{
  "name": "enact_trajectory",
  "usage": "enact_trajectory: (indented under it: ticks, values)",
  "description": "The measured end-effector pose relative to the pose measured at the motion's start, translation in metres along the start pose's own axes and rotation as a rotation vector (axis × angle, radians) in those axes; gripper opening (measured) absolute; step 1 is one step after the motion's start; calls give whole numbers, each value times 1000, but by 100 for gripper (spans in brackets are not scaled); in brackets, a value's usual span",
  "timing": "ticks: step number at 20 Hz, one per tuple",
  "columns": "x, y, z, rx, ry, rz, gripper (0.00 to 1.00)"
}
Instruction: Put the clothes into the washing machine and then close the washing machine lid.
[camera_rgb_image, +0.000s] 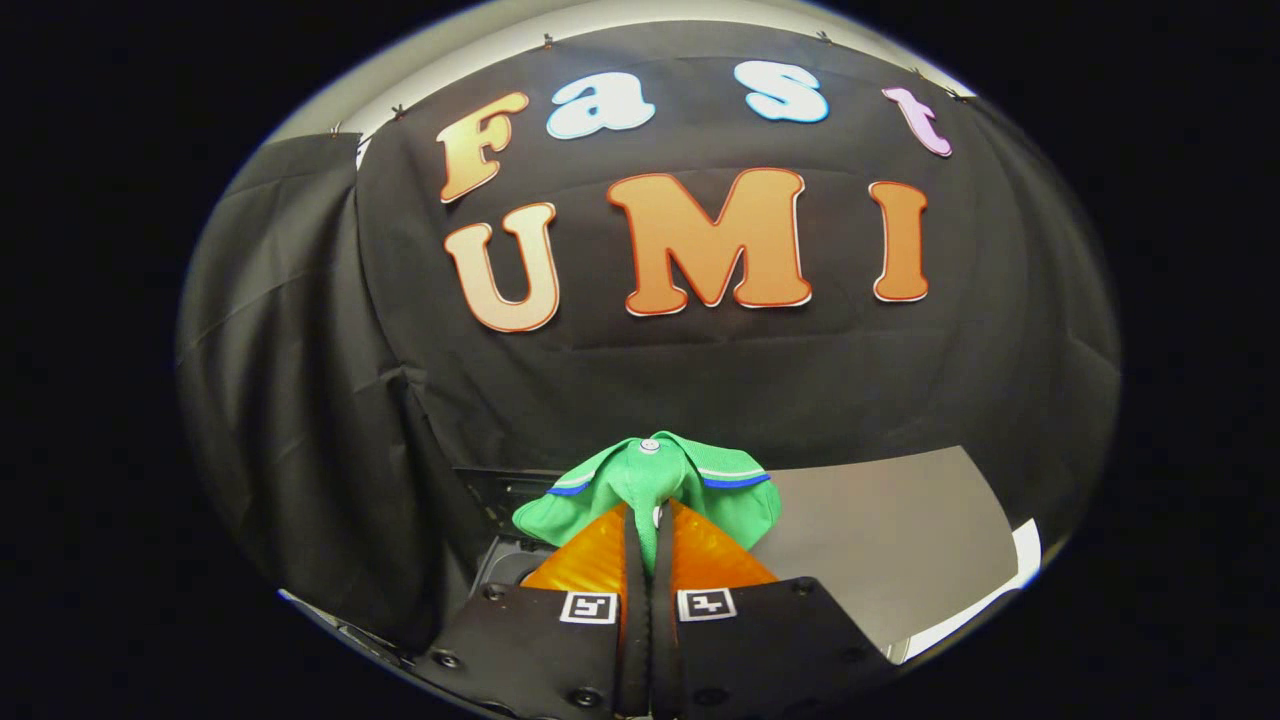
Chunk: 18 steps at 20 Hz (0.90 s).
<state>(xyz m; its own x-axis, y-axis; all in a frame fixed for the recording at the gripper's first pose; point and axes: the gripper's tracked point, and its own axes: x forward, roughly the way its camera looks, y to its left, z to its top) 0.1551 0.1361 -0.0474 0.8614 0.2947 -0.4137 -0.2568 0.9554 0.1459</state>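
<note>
Low in the centre of the frame, the gripper (652, 520) has its two fingers pressed nearly together, pinching a bunched green knit garment with blue-and-white trim and a small white button (655, 480). The cloth bulges out above and to both sides of the fingertips. Right of it lies a flat grey surface (890, 540); at lower left, beside the fingers, sits a dark machine part (510, 560), unclear.

One green knit garment with blue-and-white trimmed collar (650, 485) is in view, carrying two small white buttons (one at the collar, one lower down by the fingertips). One two-finger gripper (650, 535) pinches it, both fingers closed on the cloth. One flat grey tabletop (890, 560) lies beyond.
</note>
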Motion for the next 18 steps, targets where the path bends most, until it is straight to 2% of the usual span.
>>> enact_trajectory:
  ticks: [11, 18]
  values:
    - [54, 111, -45, -12, 70, 145, 9]
    - [109, 144, -112, 10, 188, 180, 9]
